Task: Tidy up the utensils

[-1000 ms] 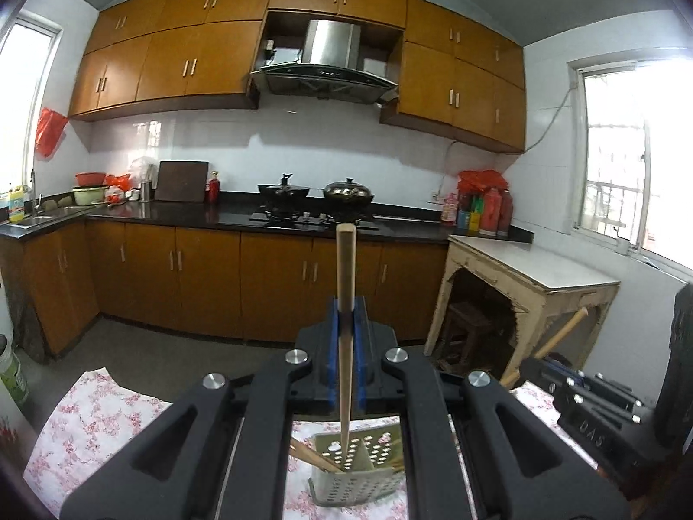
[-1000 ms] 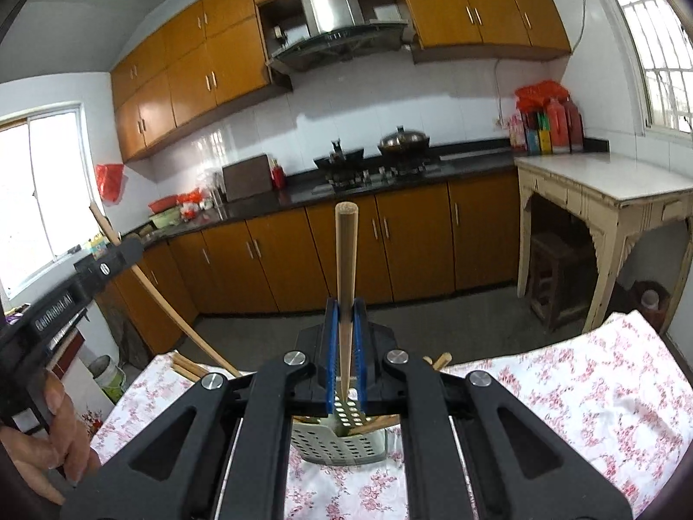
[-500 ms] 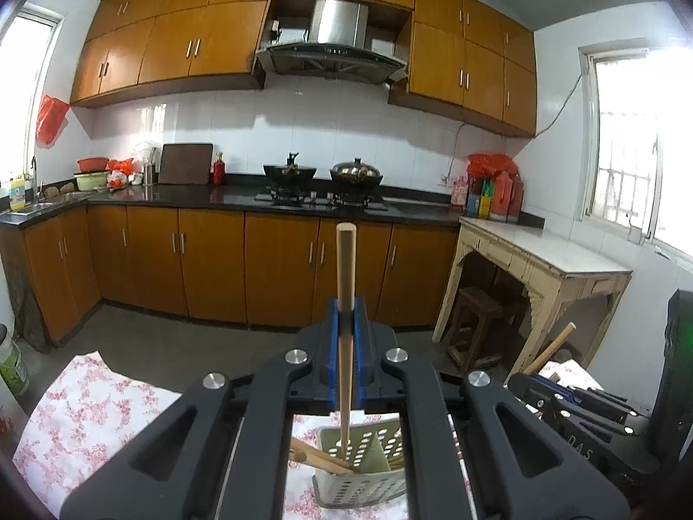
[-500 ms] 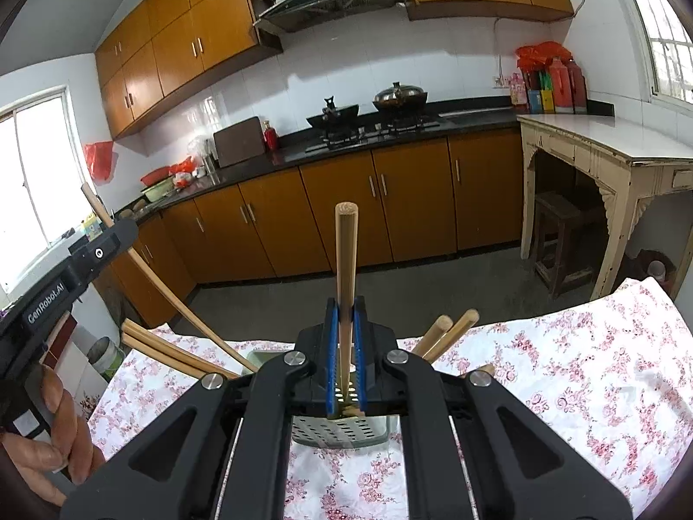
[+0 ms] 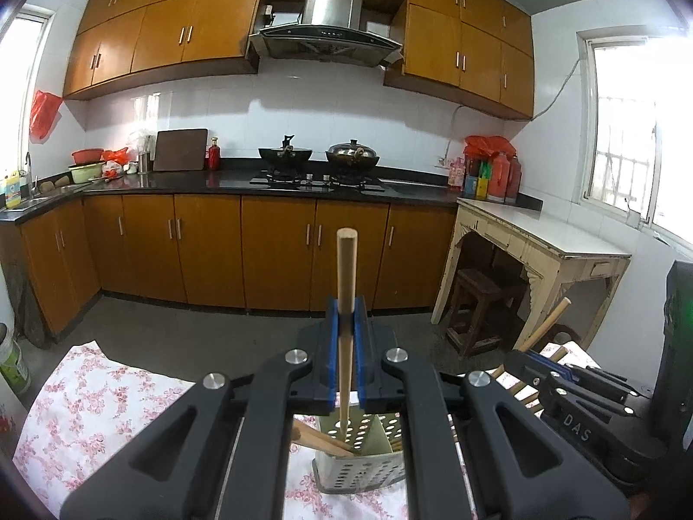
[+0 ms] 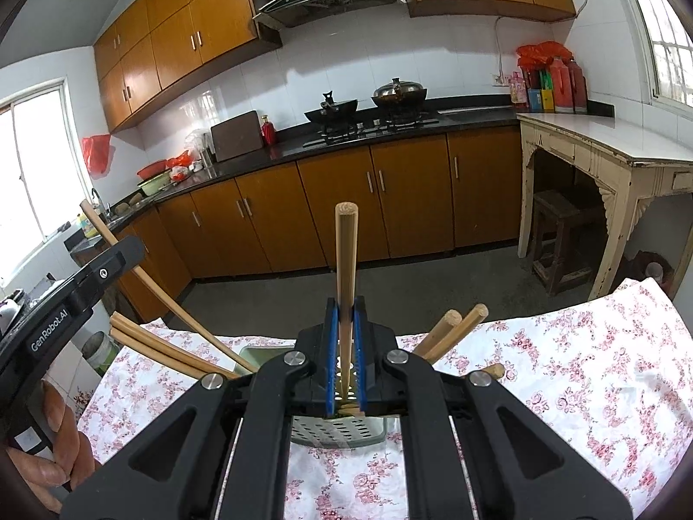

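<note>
My left gripper (image 5: 345, 346) is shut on a wooden chopstick (image 5: 346, 286) that stands upright, its lower end inside the perforated green-grey utensil holder (image 5: 359, 468) on the floral cloth. My right gripper (image 6: 345, 346) is shut on another upright chopstick (image 6: 345, 260), its lower end dipping into the same holder (image 6: 333, 431). Several chopsticks (image 6: 450, 333) lean out of the holder on both sides. In the right wrist view the left gripper's body (image 6: 65, 303), held by a hand (image 6: 52, 442), is at the left with its chopstick slanting down into the holder. The right gripper's body (image 5: 576, 394) shows at the right of the left wrist view.
The table is covered by a white cloth with pink flowers (image 6: 563, 381). Beyond it is grey kitchen floor, brown cabinets (image 5: 277, 251) with a stove and pots, and a pale side table (image 5: 541, 238) with a stool under it at the right.
Both grippers have sunk towards the holder, carrying their chopsticks down; the kitchen background has risen in both views. More of the leaning chopsticks now show in the right wrist view.
</note>
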Motion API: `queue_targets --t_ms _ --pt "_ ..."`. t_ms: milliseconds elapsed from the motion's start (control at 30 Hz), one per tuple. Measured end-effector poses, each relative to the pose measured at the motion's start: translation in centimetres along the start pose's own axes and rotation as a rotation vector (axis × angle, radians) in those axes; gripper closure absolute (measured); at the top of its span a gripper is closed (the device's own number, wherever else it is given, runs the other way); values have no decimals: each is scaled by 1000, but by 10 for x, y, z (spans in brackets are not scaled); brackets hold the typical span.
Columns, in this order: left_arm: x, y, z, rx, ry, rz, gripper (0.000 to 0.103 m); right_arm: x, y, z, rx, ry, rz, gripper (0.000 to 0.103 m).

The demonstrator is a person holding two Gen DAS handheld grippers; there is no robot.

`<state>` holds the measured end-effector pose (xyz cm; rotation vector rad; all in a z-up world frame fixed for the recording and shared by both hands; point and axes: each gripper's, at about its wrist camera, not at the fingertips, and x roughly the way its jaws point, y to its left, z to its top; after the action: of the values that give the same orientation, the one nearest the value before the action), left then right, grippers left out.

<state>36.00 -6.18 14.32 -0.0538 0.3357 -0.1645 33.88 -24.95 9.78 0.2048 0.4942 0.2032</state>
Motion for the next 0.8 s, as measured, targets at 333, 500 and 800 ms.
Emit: queue_targets --t_ms 333,500,800 --pt "-19 10 9 -24 -11 0 74 -16 -2 6 -3 -50 -9 73" --pt "-49 18 12 -40 -40 -7 66 -42 -1 8 -3 -109 -16 73" --pt "-132 34 -34 -18 -45 5 43 -108 10 -32 -15 -177 20 52"
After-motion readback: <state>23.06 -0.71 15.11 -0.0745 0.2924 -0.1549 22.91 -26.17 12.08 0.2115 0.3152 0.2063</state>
